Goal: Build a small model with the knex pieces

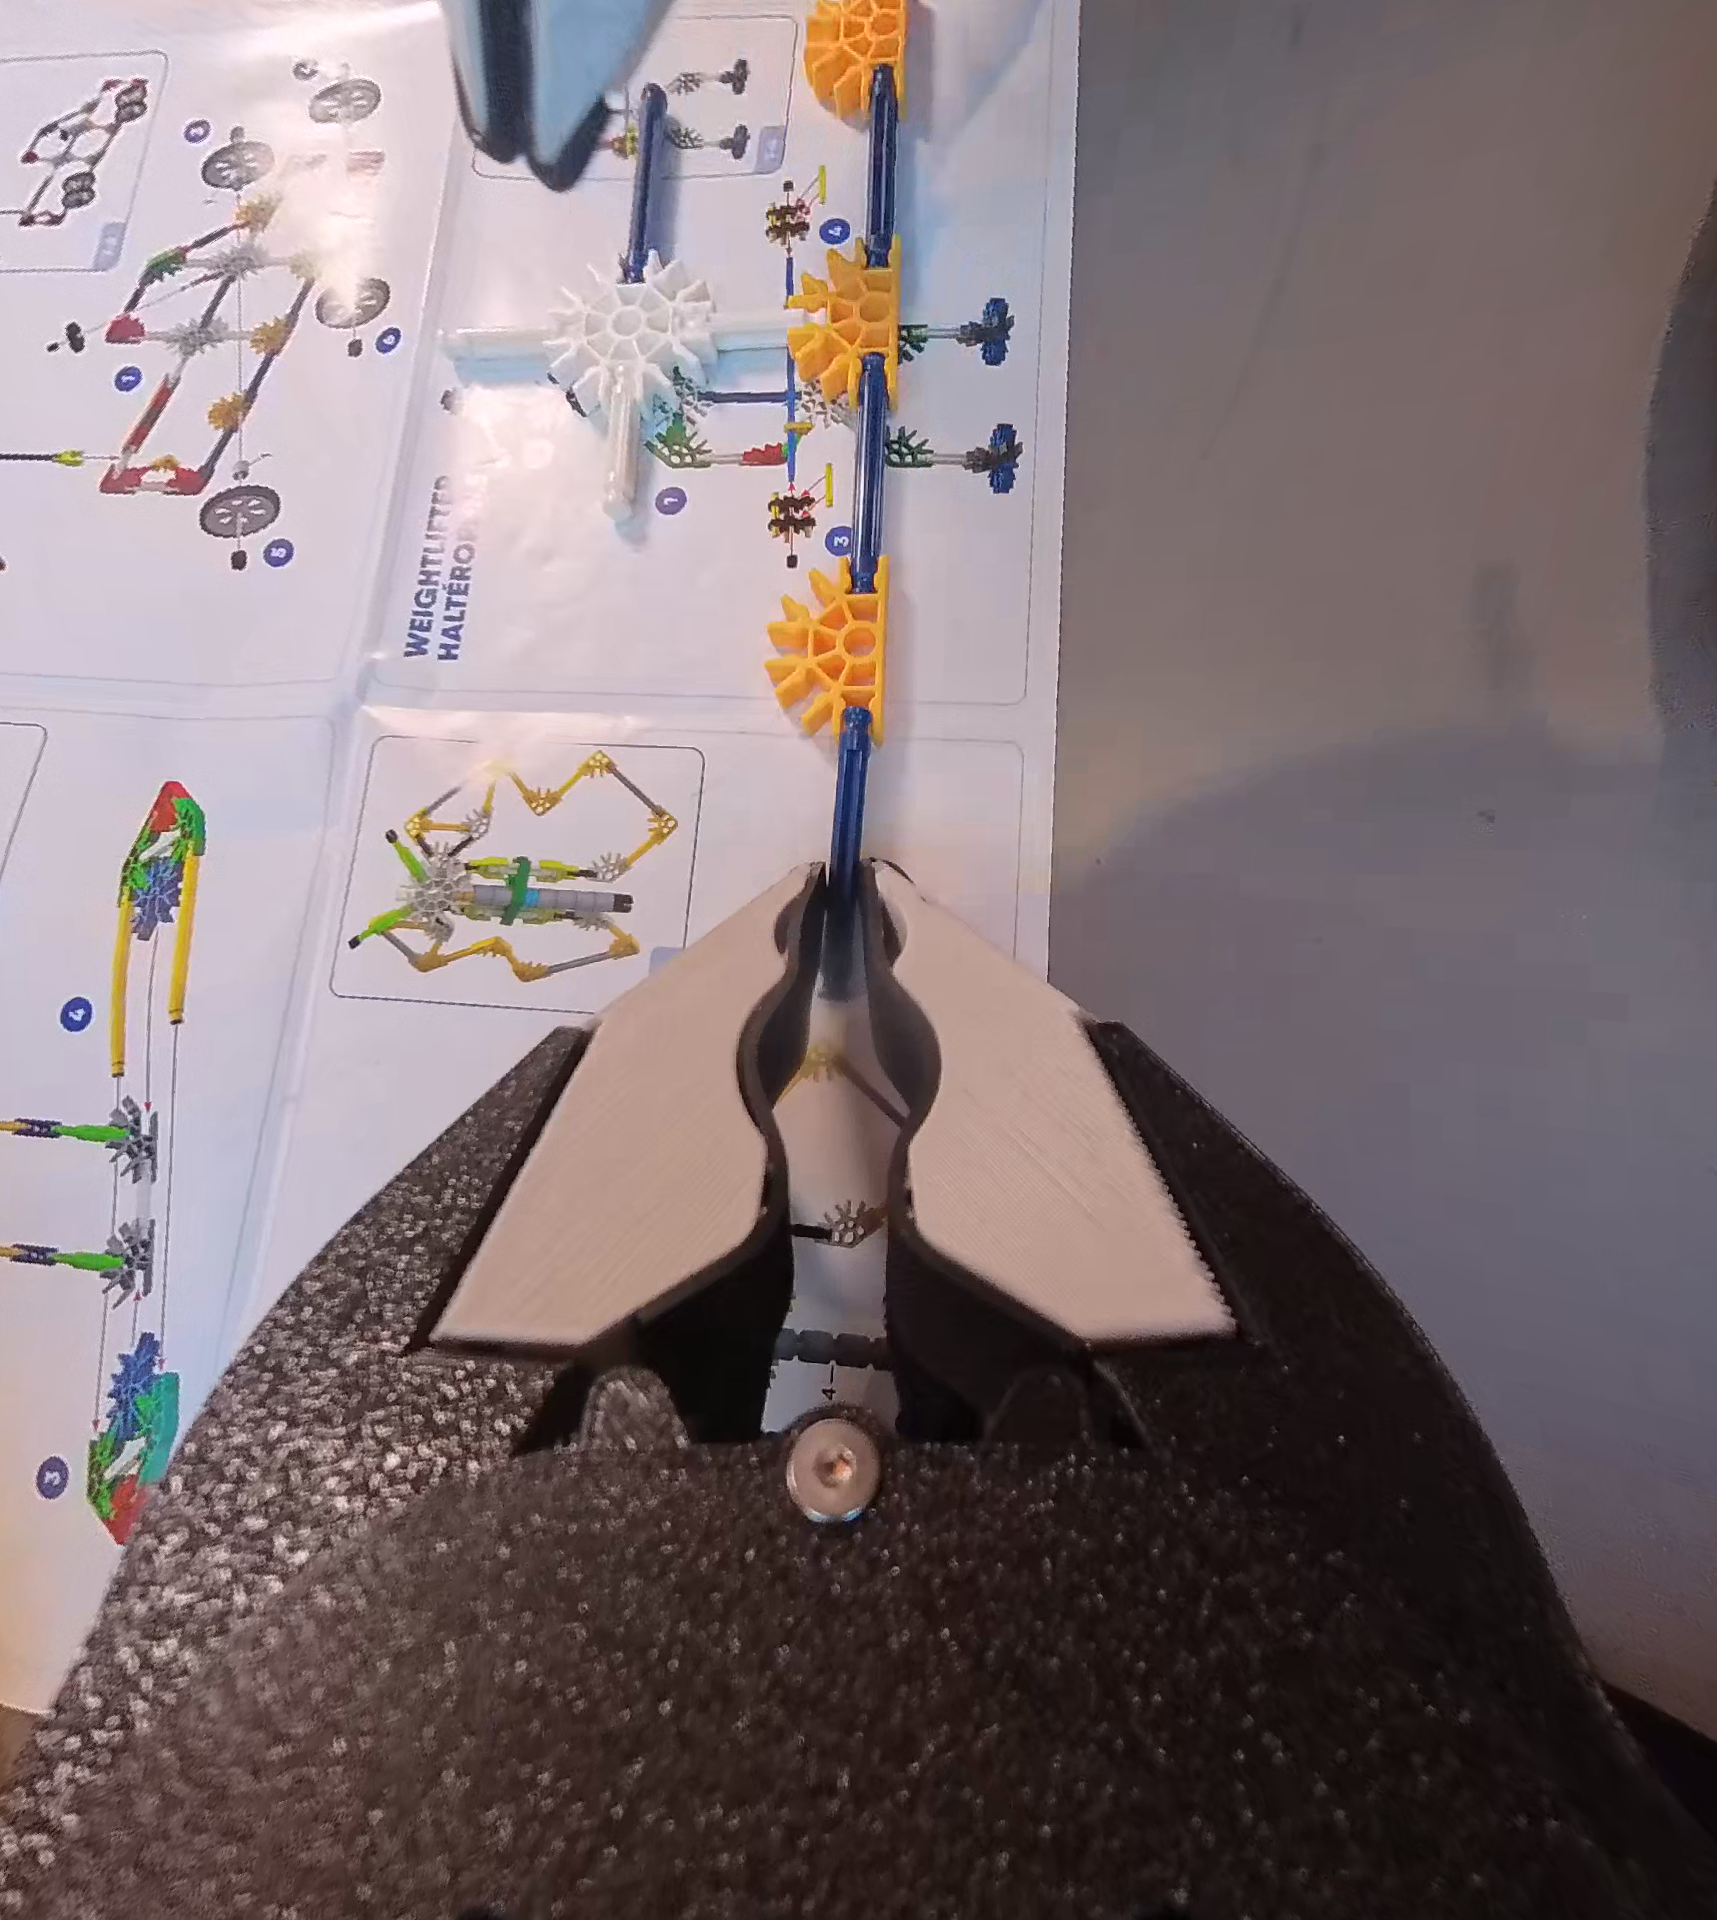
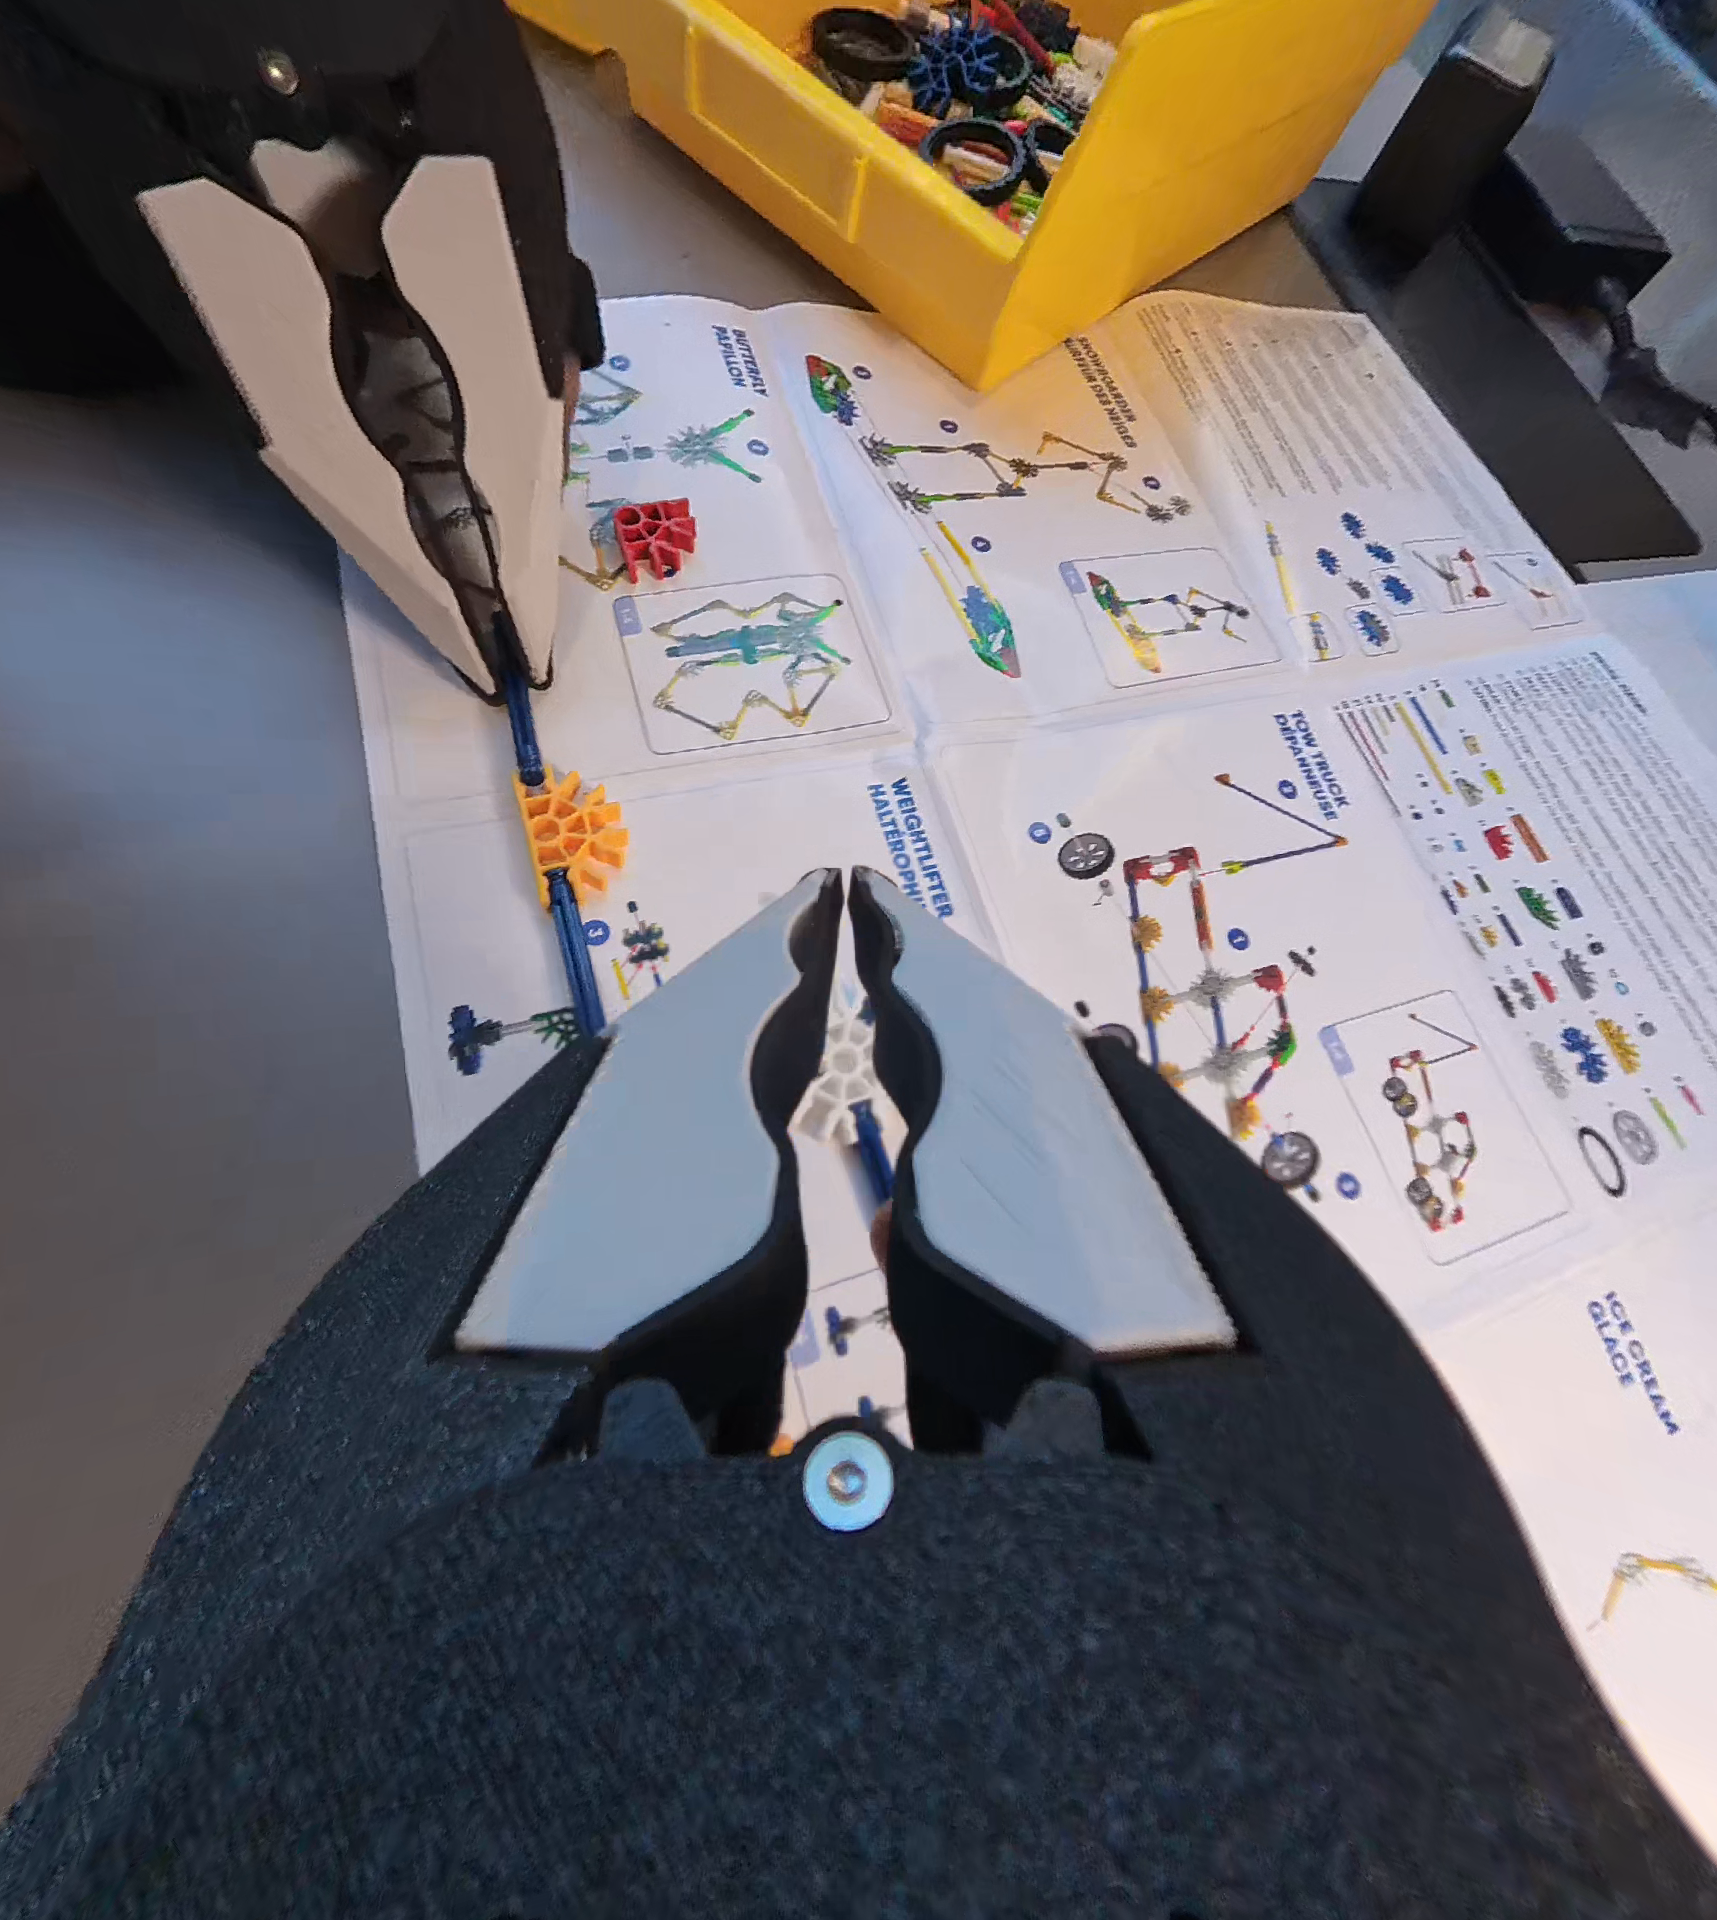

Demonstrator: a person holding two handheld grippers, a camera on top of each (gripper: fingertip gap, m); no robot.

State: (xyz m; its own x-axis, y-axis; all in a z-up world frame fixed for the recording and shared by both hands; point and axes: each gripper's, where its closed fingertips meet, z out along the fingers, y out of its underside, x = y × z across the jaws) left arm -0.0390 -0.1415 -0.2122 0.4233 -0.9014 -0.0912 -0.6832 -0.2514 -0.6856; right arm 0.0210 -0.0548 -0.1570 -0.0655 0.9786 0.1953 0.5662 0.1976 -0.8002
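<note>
A chain of blue rods (image 1: 875, 468) and yellow-orange connectors (image 1: 833, 649) lies along the right edge of a printed instruction sheet (image 1: 210, 644). A white snowflake connector (image 1: 630, 332) with white rods joins the chain's middle yellow connector (image 1: 846, 322). My left gripper (image 1: 846, 883) is shut on the near blue rod (image 1: 852, 790). It also shows in the right wrist view (image 2: 511, 675), on the same rod (image 2: 521, 727). My right gripper (image 2: 846, 883) is shut with nothing between its tips. It hovers over the white connector (image 2: 838, 1070); it shows in the left wrist view (image 1: 542, 94).
A yellow bin (image 2: 937, 260) full of loose building parts stands at the far side of the sheet (image 2: 1145, 748). A red connector (image 2: 656, 540) lies on the sheet near the left gripper. A black device (image 2: 1456, 177) sits far right. The grey tabletop (image 1: 1353, 675) borders the sheet. Spacing between my two grippers at the tips: around 12 centimetres. It is some 6 centimetres from my right tips to the white snowflake connector (image 1: 630, 332).
</note>
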